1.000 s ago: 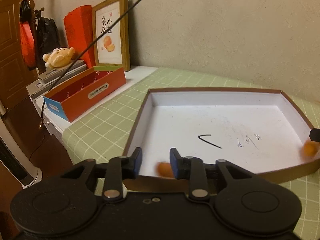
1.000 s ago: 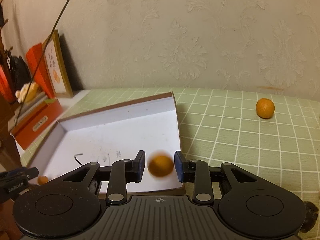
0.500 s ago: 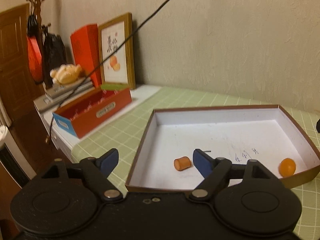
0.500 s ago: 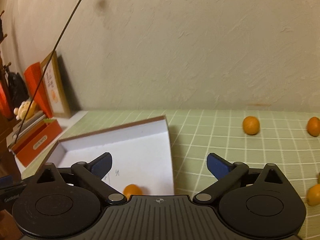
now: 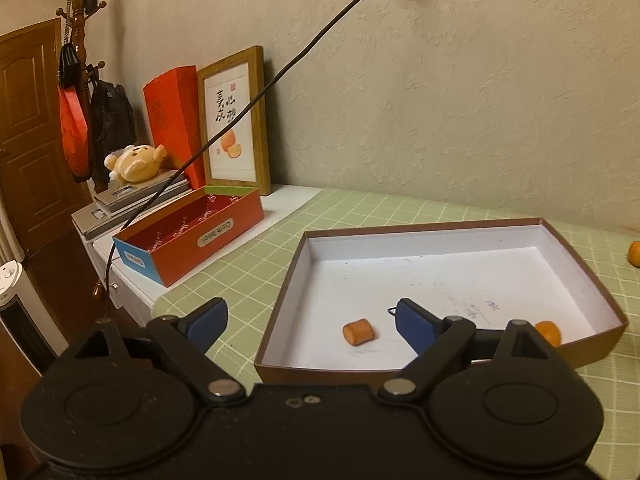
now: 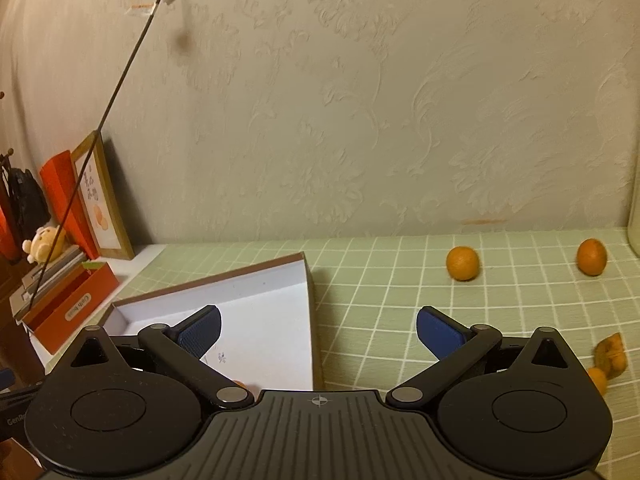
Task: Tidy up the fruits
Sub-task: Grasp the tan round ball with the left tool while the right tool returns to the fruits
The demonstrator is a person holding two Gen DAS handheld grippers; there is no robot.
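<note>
1. Fruits lie partly inside the shallow brown cardboard box with a white inside (image 5: 420, 276) and partly loose on the green checked tablecloth (image 6: 380, 300).
2. Both hand-held grippers hang above the table with nothing between their blue pads. The left gripper (image 5: 310, 318) has just been opening and its jaws stand wide apart; the right gripper (image 6: 318, 330) has likewise just been opening, its jaws spread to the full.
3. In the left wrist view, a small orange stubby cylinder-shaped fruit piece (image 5: 359, 332) lies on the white floor of the box, between the spread fingers and touching neither. One blue pad (image 5: 414, 326) reaches over the box floor; the other sits over the cloth outside the box's left wall.
4. A round orange fruit (image 5: 549, 332) rests in the near right corner of the box, partly hidden behind the gripper's arm.
5. In the right wrist view, two round oranges sit on the cloth near the wall, one (image 6: 463, 263) left of the other (image 6: 591, 257), well apart.
6. At the right edge a brownish lumpy thing (image 6: 610, 356) lies on the cloth, perhaps peel; the blur makes it hard to tell.
7. Left of the box stands an open red cardboard box with a blue end (image 5: 188, 236), then a wooden-framed picture (image 5: 236, 120) leaning on the wall.
</note>
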